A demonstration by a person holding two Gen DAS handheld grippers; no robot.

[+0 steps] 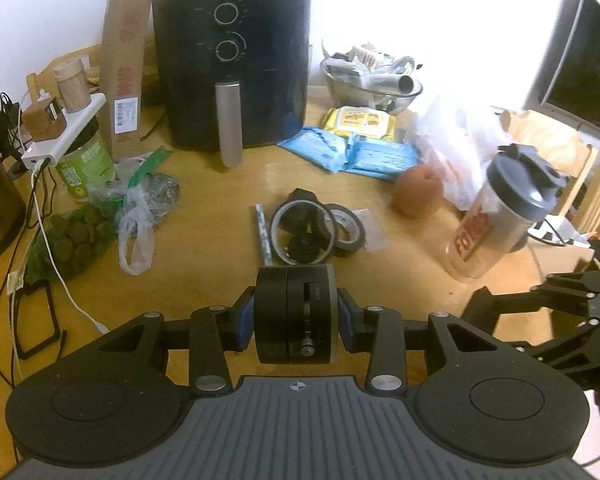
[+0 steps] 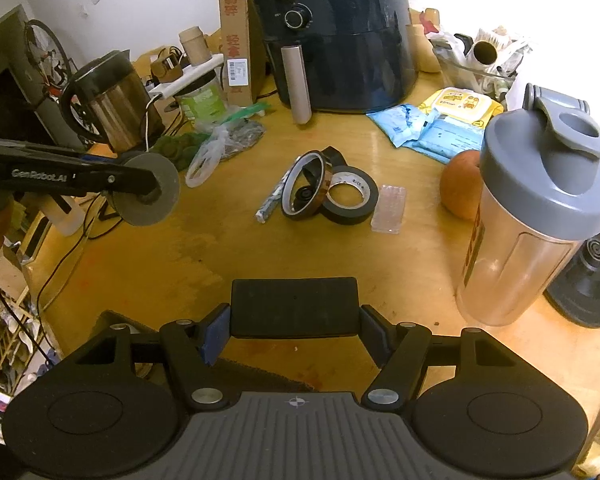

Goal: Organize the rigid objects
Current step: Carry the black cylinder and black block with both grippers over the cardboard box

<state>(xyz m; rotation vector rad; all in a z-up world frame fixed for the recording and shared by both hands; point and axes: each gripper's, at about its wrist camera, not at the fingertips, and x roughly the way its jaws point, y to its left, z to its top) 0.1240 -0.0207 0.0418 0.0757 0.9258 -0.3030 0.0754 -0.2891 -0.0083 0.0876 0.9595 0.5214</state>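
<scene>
L gripper (image 1: 296, 320) clamps round black device (image 1: 294, 314); R gripper (image 2: 294, 330) holds black block (image 2: 294, 308).

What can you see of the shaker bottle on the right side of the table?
The shaker bottle stands upright on the wooden table, near its right edge. It has a clear plastic body with red lettering and looks empty. A grey screw lid tops it, with a flip cap and a carry loop. An orange fruit sits close behind it; contact is unclear. Neither gripper touches it.
</scene>
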